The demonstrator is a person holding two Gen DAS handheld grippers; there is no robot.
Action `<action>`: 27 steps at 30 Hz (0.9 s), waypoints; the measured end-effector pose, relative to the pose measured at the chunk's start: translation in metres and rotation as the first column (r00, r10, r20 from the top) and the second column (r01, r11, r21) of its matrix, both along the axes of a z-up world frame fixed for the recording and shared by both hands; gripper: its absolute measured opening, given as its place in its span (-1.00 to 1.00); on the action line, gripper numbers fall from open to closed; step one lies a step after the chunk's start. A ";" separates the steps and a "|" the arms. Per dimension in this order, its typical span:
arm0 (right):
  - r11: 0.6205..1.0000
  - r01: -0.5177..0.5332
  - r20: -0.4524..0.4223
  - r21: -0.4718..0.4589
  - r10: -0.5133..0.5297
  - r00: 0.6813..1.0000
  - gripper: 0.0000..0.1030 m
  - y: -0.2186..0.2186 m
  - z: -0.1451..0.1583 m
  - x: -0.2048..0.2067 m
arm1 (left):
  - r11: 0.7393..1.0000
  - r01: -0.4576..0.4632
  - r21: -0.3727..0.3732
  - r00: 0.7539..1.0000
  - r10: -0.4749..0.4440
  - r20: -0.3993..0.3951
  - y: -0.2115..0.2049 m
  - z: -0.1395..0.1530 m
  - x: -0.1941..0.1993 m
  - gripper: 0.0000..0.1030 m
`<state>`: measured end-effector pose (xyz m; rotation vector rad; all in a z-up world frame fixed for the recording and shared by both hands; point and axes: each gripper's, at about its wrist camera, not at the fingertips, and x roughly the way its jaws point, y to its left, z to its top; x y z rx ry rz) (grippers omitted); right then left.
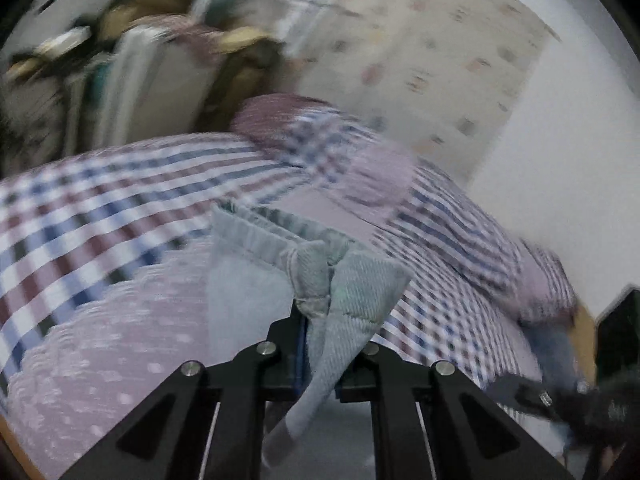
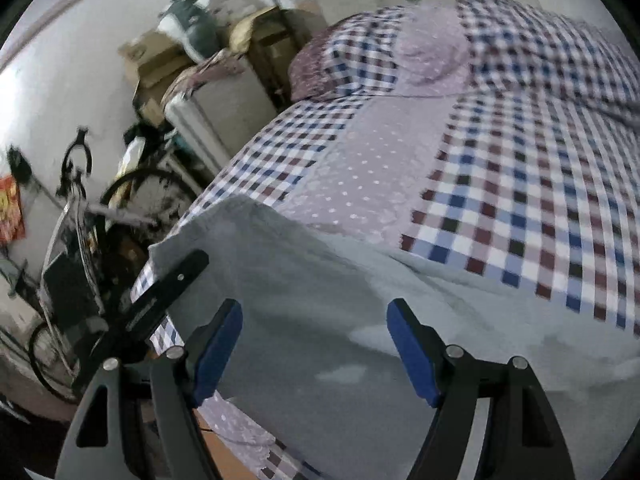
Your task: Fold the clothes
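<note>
Left gripper [image 1: 318, 320] is clenched on a hemmed corner of the pale denim garment [image 1: 248, 280], lifted above the checked bedspread [image 1: 100, 200]. Right gripper [image 2: 314, 344] hangs released, jaws apart, just over the garment [image 2: 360, 320] spread on the bedspread [image 2: 520, 180].

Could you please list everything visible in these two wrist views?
Light blue denim garment: one, spread on the bed, a seamed corner pinched by the left gripper.
Checked red, blue and white bedspread with a pink dotted panel: one, covering the bed.
Checked pillows: apparently two, at the bed's far end.
Brown cardboard boxes: several, stacked against the wall.
Black bicycle: one, beside the bed.
Left gripper: black, shut on the denim.
Right gripper: black with blue pads, open over the garment.
</note>
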<state>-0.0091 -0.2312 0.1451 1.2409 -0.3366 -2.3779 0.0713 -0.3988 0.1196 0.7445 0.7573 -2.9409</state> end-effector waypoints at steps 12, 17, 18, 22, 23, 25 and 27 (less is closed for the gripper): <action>0.922 0.161 0.133 -0.352 -0.121 0.984 0.53 0.136 -0.071 0.011 | 0.870 0.391 -0.301 0.920 -0.374 0.115 0.157 -0.027 0.003 -0.83; 0.876 0.217 0.216 -0.430 -0.134 0.967 0.53 0.158 -0.110 0.012 | 0.892 0.395 -0.217 0.918 -0.387 0.080 0.144 -0.028 0.009 -0.83; 0.866 0.225 0.239 -0.447 -0.126 0.963 0.53 0.159 -0.116 0.009 | 0.897 0.391 -0.208 0.920 -0.385 0.068 0.141 -0.027 0.010 -0.83; 0.843 0.217 0.269 -0.493 -0.089 0.959 0.53 0.154 -0.125 -0.007 | 0.904 0.391 -0.173 0.919 -0.393 0.021 0.131 -0.018 0.017 -0.83; 0.843 0.209 0.263 -0.496 -0.083 0.961 0.53 0.151 -0.125 -0.012 | 0.904 0.392 -0.167 0.918 -0.396 0.014 0.130 -0.016 0.019 -0.83; 0.846 0.196 0.255 -0.495 -0.074 0.964 0.55 0.145 -0.122 -0.023 | 0.901 0.398 -0.174 0.916 -0.402 0.010 0.129 -0.016 0.023 -0.83; 0.855 0.178 0.249 -0.487 -0.059 0.967 0.55 0.139 -0.121 -0.037 | 0.895 0.406 -0.186 0.912 -0.410 0.017 0.129 -0.017 0.026 -0.83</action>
